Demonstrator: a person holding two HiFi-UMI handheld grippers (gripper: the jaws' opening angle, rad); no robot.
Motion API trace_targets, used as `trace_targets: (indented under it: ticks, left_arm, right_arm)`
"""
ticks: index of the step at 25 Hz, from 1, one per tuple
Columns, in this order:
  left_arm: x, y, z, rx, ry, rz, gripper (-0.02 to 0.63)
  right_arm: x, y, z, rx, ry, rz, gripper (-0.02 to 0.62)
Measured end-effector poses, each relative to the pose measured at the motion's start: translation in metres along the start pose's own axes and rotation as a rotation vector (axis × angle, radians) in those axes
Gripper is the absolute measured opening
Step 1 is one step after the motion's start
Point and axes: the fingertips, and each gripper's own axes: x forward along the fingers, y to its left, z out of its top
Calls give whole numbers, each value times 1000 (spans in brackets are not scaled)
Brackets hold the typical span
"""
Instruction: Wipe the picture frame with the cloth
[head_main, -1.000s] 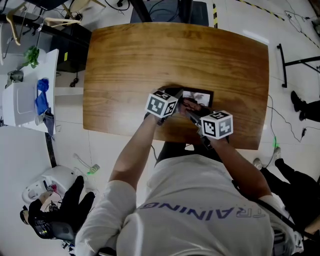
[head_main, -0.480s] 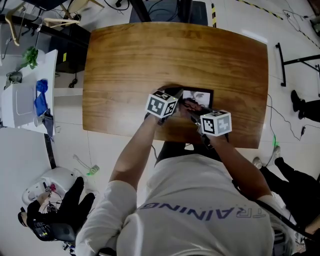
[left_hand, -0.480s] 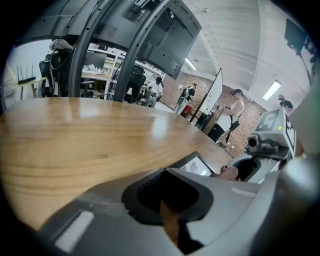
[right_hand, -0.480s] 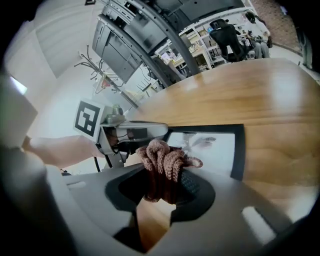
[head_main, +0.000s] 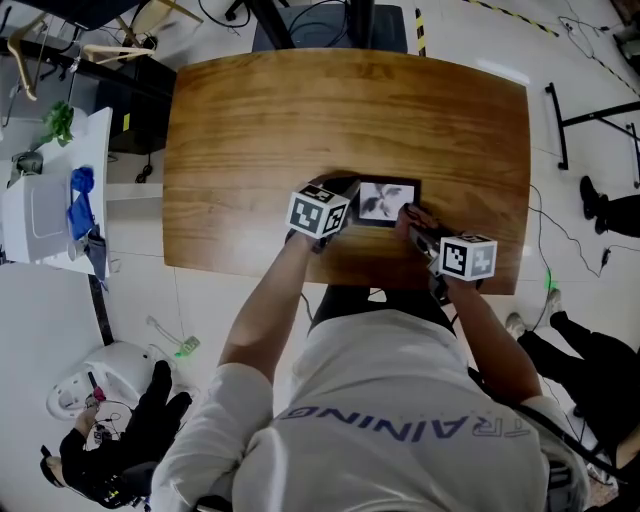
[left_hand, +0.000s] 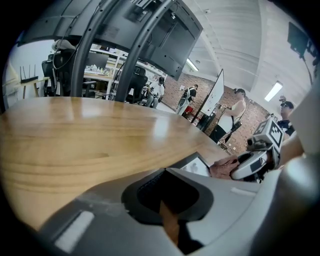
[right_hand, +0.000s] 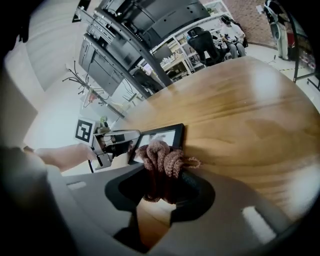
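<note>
A small black picture frame (head_main: 383, 201) with a grey photo lies flat near the front edge of the wooden table (head_main: 300, 110). My left gripper (head_main: 349, 193) is shut on the frame's left edge; in the left gripper view the frame (left_hand: 196, 165) runs into its jaws. My right gripper (head_main: 418, 224) is shut on a bunched reddish-brown cloth (head_main: 411, 213), which rests at the frame's right edge. In the right gripper view the cloth (right_hand: 162, 159) bulges out of the jaws, just in front of the frame (right_hand: 160, 137).
A white side table (head_main: 40, 200) with a blue item stands left of the table. A person in black crouches on the floor at lower left. Black stand legs (head_main: 590, 125) lie on the floor to the right. Monitor stands rise beyond the far edge.
My right gripper has slid the cloth to the right, from the frame's middle to its right edge, so more of the photo shows. The left gripper has kept its hold.
</note>
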Motion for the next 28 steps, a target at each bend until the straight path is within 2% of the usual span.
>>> trace_targets:
  ticks: [8, 13, 17, 22, 25, 28]
  left_arm:
    - [2, 4, -1, -18, -10, 19, 5]
    - [-8, 7, 6, 7, -41, 86, 5]
    - [-69, -25, 45, 5, -245, 120, 5]
    - [-151, -60, 113, 85, -474, 204, 5]
    - [-189, -71, 150, 129, -590, 272, 5]
    - [-219, -82, 176, 161, -681, 315, 5]
  right_arm:
    - [-14, -17, 3, -6, -37, -31, 133]
    - [-29, -2, 27, -90, -173, 2, 133]
    - [-86, 5, 72, -194, -374, -39, 133]
    - [-175, 18, 148, -314, -636, -94, 132]
    - [-213, 32, 184, -378, -742, -112, 132]
    - [-235, 42, 205, -415, -789, -121, 130]
